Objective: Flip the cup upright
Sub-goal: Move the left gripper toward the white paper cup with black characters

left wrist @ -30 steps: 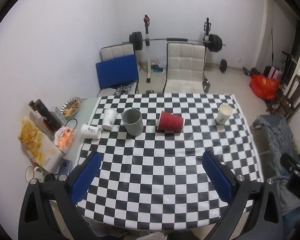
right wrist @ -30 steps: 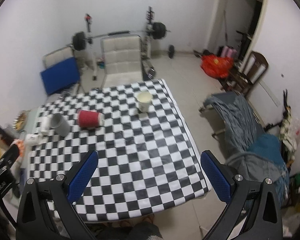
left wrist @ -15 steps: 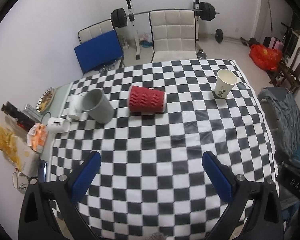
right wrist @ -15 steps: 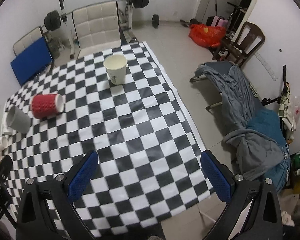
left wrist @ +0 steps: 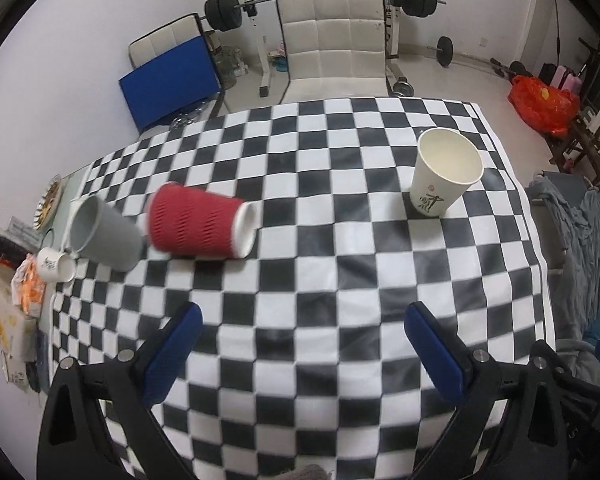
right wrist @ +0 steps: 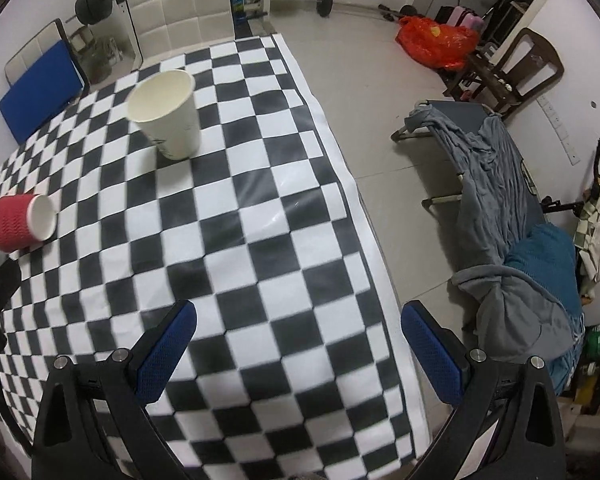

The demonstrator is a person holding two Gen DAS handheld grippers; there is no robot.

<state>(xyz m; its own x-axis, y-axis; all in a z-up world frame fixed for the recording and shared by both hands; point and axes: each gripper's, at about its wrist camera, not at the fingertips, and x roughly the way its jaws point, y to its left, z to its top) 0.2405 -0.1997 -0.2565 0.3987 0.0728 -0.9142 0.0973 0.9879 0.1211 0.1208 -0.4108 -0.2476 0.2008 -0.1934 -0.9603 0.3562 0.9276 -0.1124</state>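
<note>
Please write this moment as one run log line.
phase: approach | left gripper: open, empty | right gripper: open, empty | red cup: on its side | white paper cup: upright

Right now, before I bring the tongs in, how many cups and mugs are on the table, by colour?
Red: 1, the red ribbed cup lying on its side
Grey: 1, the grey cup, tilted
Cream: 1, the paper cup, upright
White: 1, the small white mug at the cloth's edge
Total: 4
</note>
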